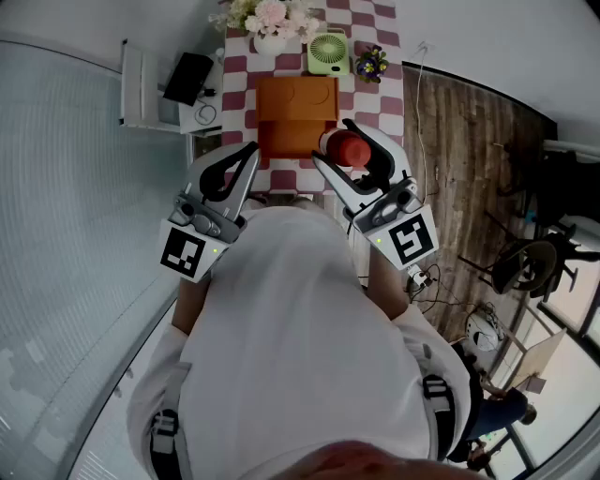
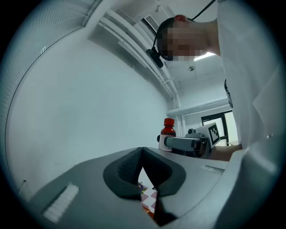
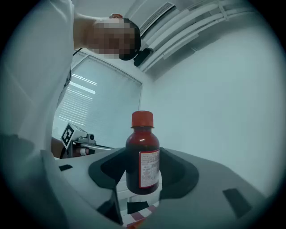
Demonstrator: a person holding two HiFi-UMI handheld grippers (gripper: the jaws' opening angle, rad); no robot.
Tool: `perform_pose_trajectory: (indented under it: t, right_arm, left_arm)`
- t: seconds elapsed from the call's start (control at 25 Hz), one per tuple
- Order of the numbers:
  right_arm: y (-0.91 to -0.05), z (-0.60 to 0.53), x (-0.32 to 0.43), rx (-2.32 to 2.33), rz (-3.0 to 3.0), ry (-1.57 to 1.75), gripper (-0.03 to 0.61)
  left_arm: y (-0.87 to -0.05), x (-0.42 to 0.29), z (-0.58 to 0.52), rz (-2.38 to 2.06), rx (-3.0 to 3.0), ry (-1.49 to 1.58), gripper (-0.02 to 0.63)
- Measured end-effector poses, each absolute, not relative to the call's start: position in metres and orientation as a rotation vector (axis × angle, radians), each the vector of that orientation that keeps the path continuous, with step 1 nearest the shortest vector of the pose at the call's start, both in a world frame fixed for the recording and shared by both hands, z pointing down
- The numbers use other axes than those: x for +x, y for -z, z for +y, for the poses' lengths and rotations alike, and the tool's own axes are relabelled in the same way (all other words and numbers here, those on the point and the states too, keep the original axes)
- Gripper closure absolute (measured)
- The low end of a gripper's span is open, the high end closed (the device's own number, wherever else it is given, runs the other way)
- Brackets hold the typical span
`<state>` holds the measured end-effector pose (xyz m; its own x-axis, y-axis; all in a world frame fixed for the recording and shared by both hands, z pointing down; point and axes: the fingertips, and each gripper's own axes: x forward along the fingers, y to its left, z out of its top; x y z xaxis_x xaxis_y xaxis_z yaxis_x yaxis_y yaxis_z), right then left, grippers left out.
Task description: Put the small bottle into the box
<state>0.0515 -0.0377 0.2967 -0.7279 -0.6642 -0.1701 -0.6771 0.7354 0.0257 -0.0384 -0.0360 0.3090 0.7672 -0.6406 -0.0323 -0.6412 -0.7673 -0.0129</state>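
Note:
The small bottle (image 1: 351, 150) holds red liquid and has a red cap and a white label. My right gripper (image 1: 336, 142) is shut on it and holds it upright in the air, near the front right corner of the orange box (image 1: 295, 117). In the right gripper view the bottle (image 3: 142, 154) stands between the dark pads (image 3: 178, 172). The left gripper (image 1: 251, 150) is shut with nothing in it, at the box's front left. From the left gripper view its jaws (image 2: 142, 152) meet at the tip, and the bottle (image 2: 168, 129) shows beyond them.
The box lies open on a red-and-white checkered table (image 1: 370, 98). Behind it are a green fan (image 1: 328, 53), a vase of pale flowers (image 1: 270, 19) and a small pot of purple flowers (image 1: 372, 64). A white side shelf (image 1: 155, 89) stands left, with wooden floor (image 1: 459, 150) on the right.

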Motion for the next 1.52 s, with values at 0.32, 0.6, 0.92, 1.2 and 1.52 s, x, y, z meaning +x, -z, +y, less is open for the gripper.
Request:
perform_pose_trajectory:
  t: [0.32, 0.6, 0.92, 1.2, 1.52]
  right_arm:
    - [-0.304, -0.029, 0.083, -1.069, 2.775, -0.105, 0.356]
    - [-0.325, -0.010, 0.076, -1.077, 2.819, -0.053, 0.356]
    - [-0.329, 0.009, 0.032, -1.082, 2.810, 0.037, 0.356]
    - [-0.356, 0.014, 0.001, -1.281, 2.912, 0.084, 0.356]
    - [-0.393, 0.002, -0.006, -1.452, 2.962, 0.176, 0.356]
  left_arm:
    - [-0.322, -0.016, -0.017, 1.101, -2.914, 0.012, 0.612]
    - [-0.336, -0.006, 0.005, 1.061, -2.944, 0.033, 0.612]
    - [-0.341, -0.041, 0.013, 1.061, -2.965, 0.042, 0.612]
    - [-0.349, -0.086, 0.030, 1.012, -3.024, 0.027, 0.612]
    - [-0.366, -0.112, 0.037, 0.987, -3.076, 0.017, 0.612]
